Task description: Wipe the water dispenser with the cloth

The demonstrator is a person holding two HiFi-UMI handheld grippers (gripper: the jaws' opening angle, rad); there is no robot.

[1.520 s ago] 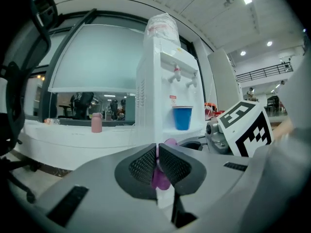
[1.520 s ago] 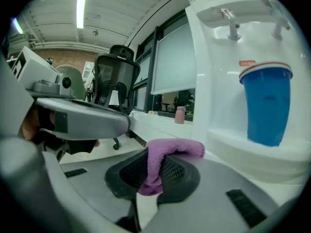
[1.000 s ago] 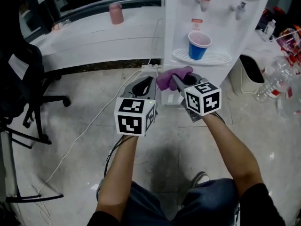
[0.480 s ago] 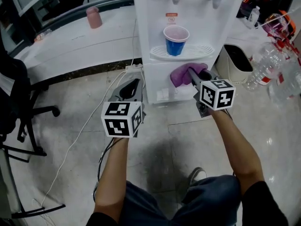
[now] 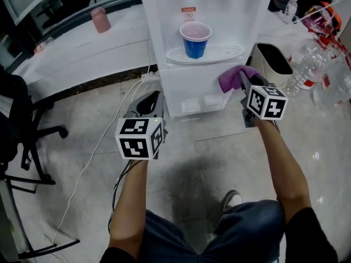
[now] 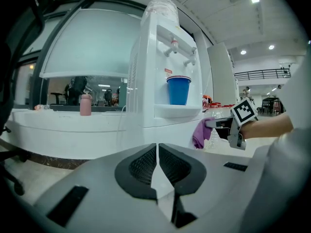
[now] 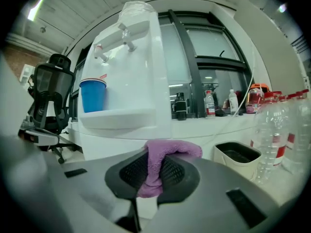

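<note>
The white water dispenser (image 5: 219,21) stands ahead of me, with a blue cup (image 5: 195,40) on its drip tray (image 5: 222,52). My right gripper (image 5: 241,81) is shut on a purple cloth (image 5: 233,77) and holds it by the dispenser's lower right front corner. In the right gripper view the cloth (image 7: 160,161) hangs pinched between the pads, with the dispenser (image 7: 136,91) just beyond. My left gripper (image 5: 149,102) is shut and holds nothing, low at the dispenser's left front. In the left gripper view the dispenser (image 6: 167,86), blue cup (image 6: 178,90) and cloth (image 6: 199,133) show.
A white waste bin (image 5: 274,64) stands right of the dispenser, with clear plastic bottles (image 5: 312,64) beyond it. A white cable (image 5: 96,147) runs over the tiled floor from a power strip (image 5: 149,78). A black office chair (image 5: 22,125) is at the left. A pink bottle (image 5: 100,19) stands on the white ledge.
My view has moved closer to the dispenser. The right gripper has carried the cloth rightward, from the lower front's middle to its right corner. The left gripper has stayed shut and low.
</note>
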